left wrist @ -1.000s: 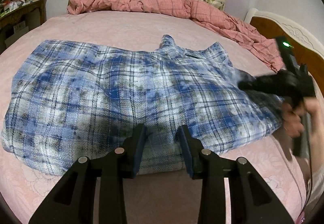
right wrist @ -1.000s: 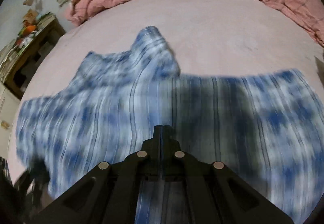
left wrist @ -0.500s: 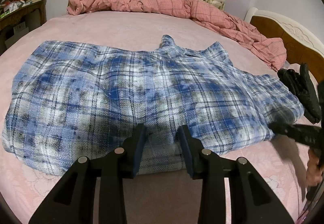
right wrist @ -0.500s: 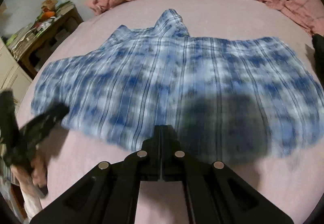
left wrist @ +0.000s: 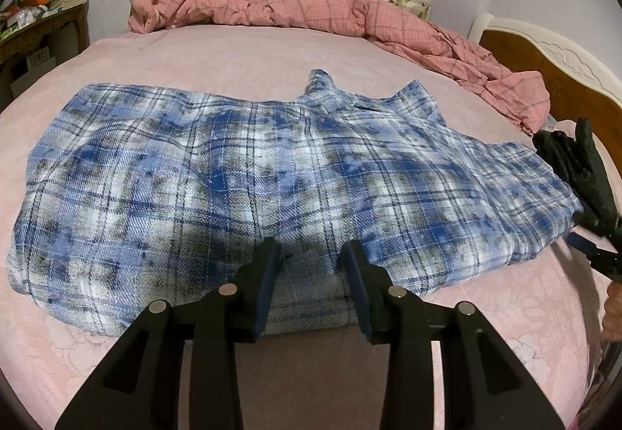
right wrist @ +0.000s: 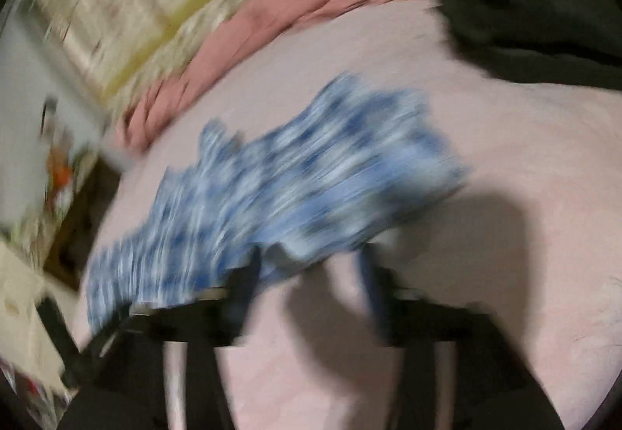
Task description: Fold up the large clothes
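**Right gripper opens and swings off the shirt**

Our left view matches the one half a second ago: the left gripper (left wrist: 311, 266) hangs in the same spot with its jaws apart and nothing between them. The shirt (left wrist: 272, 173) lies spread flat across the bed (left wrist: 241, 53), unchanged in outline, its collar pointing toward the far side. The near hem sits just in front of our left fingertips and partly under them; we cannot tell whether the pads touch the cloth.

At the right edge of that view the right gripper (left wrist: 594, 255) has dropped lower than before. It now sits beside the shirt's right end, near the dark garment (left wrist: 583, 165) that lies next to it on the bed. Behind both, the pink quilt (left wrist: 350, 10) stays heaped along the far side.

Our right view has changed far more. Half a second ago its jaws were pressed together and the picture was fairly sharp and level. Now the picture is tilted and smeared with motion blur, and the right gripper (right wrist: 311, 266) shows its fingers (right wrist: 245, 274) well apart, holding nothing. The shirt (right wrist: 295, 196) runs from lower left to middle right, with its near edge just past the fingertips; the blur hides whether they touch. The dark garment (right wrist: 536, 14) now fills the upper right corner, and the quilt (right wrist: 311, 14) crosses the top.
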`<state>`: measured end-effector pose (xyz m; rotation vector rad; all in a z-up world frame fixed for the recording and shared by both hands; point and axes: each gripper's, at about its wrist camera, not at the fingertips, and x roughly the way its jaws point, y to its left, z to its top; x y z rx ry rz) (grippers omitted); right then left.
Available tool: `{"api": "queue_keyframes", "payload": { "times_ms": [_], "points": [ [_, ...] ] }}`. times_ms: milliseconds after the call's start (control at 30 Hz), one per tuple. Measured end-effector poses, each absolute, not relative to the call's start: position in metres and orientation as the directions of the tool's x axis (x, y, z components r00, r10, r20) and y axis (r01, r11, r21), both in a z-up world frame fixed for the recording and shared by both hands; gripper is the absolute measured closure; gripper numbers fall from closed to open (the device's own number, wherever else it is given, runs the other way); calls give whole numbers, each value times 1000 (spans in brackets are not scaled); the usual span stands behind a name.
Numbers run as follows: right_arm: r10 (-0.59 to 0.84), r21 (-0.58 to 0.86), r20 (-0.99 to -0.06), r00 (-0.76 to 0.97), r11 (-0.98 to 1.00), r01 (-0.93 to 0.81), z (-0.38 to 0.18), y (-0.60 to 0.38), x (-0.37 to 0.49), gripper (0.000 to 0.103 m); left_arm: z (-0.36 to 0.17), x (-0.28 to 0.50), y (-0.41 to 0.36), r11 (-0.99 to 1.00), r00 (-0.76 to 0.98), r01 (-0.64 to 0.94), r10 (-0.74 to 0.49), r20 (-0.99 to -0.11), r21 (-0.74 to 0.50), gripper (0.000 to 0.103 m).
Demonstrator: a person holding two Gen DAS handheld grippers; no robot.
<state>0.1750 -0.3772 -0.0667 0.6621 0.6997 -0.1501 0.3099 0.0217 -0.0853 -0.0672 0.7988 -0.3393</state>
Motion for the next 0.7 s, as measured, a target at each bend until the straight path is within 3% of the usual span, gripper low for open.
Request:
{"api": "queue_keyframes", "payload": {
  "times_ms": [100, 233, 267, 300, 367, 467, 567, 700],
  "points": [
    [16, 562, -599, 801, 720, 406, -71, -404, 172, 38, -84, 310, 23, 942, 647, 277, -327, -689, -188, 66],
    [60, 649, -574, 816, 642, 409, -87, -426, 190, 41, -81, 307, 25, 938, 651, 286, -340, -678, -196, 61],
    [49, 642, -570, 820, 649, 408, -86, -426, 192, 53, -81, 306, 24, 937, 654, 287, -342, -675, -197, 59],
    [33, 629, -573, 819, 658, 414, -86, -425, 196, 73, -79, 304, 24, 936, 659, 290, -345, -669, -198, 58],
    [29, 631, -575, 818, 652, 420, -89, -423, 202, 86, -75, 300, 26, 933, 673, 301, -353, -650, -196, 53],
    [-69, 539, -576, 814, 718, 442, -73, -404, 213, 90, -69, 294, 26, 916, 678, 340, -396, -619, -214, 49],
    [-147, 396, -497, 855, 839, 374, -37, -366, 217, 90, -56, 284, 43, 905, 731, 335, -426, -533, -263, 49],
    [-28, 335, -417, 908, 924, 182, -1, -303, 234, 90, -36, 267, 79, 925, 854, 241, -346, -389, -293, 47]
  ]
}}
